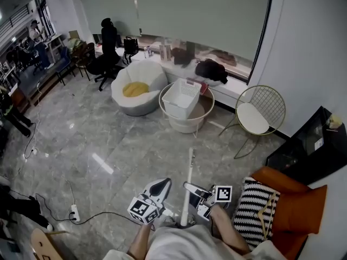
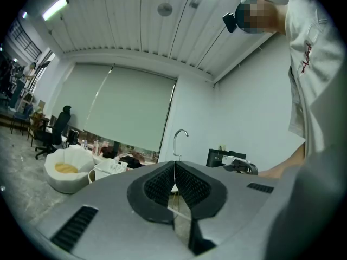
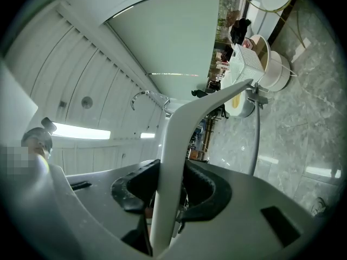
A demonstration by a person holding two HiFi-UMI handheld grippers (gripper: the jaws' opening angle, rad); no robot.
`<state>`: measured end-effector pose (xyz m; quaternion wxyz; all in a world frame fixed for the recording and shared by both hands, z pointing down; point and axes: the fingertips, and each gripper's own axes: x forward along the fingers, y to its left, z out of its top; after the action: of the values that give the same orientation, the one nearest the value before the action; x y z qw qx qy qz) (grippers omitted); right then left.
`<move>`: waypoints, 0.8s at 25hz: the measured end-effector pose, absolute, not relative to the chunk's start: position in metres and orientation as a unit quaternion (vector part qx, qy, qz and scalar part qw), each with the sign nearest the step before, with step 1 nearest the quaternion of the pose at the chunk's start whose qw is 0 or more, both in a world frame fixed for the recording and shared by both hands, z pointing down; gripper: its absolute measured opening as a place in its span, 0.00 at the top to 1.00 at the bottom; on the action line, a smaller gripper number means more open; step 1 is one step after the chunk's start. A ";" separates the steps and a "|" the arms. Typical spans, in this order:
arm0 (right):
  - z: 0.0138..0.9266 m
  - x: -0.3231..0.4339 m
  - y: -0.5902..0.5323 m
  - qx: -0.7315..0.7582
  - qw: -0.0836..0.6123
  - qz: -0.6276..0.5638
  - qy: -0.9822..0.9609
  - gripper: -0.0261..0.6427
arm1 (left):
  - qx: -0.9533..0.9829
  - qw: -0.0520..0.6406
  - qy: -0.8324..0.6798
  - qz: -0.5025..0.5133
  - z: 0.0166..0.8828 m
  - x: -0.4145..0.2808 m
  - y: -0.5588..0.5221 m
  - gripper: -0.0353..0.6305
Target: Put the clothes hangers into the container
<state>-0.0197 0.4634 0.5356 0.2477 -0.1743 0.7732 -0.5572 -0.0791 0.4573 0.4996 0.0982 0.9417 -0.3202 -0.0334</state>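
A white plastic hanger (image 1: 187,186) stands edge-on in front of me, held between both grippers. My right gripper (image 1: 194,189) is shut on one of its flat arms (image 3: 172,161), which runs up between the jaws. My left gripper (image 1: 162,187) is shut on the thin wire of the hanger's metal hook (image 2: 180,135), which sticks up just past the jaws (image 2: 174,186). The container, a white mesh basket (image 1: 181,95), rests on a round tub across the floor, well ahead of both grippers. It also shows small in the left gripper view (image 2: 111,169) and the right gripper view (image 3: 245,64).
A white beanbag seat with a yellow cushion (image 1: 138,88) sits left of the basket, and a wire chair (image 1: 263,110) stands to its right. An orange sofa with a striped cushion (image 1: 259,207) is close on my right. A power strip and cable (image 1: 75,215) lie on the floor to the left.
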 end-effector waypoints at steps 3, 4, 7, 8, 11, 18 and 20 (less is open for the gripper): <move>0.536 -0.013 0.465 -0.169 0.244 -0.553 0.779 0.74 | 0.939 0.101 -0.326 -0.035 0.503 -0.071 0.463 0.90; 0.537 -0.011 0.466 -0.167 0.244 -0.553 0.779 0.74 | 0.939 0.102 -0.328 -0.034 0.504 -0.069 0.465 0.90; 0.539 -0.005 0.469 -0.168 0.242 -0.559 0.775 0.74 | 0.938 0.105 -0.329 -0.032 0.506 -0.062 0.469 0.90; 0.538 -0.004 0.470 -0.167 0.243 -0.561 0.773 0.74 | 0.938 0.106 -0.329 -0.031 0.506 -0.059 0.470 0.90; 0.532 0.000 0.474 -0.158 0.243 -0.557 0.778 0.74 | 0.938 0.107 -0.329 -0.028 0.503 -0.053 0.471 0.90; 0.544 0.012 0.473 -0.162 0.237 -0.559 0.778 0.74 | 0.938 0.098 -0.331 -0.025 0.503 -0.043 0.466 0.90; 0.543 0.014 0.470 -0.159 0.240 -0.557 0.779 0.74 | 0.938 0.098 -0.332 -0.025 0.505 -0.042 0.465 0.90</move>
<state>0.0140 0.4697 0.5435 0.2397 -0.1592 0.7793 -0.5566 -0.0419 0.4645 0.5050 0.0983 0.9380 -0.3315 -0.0251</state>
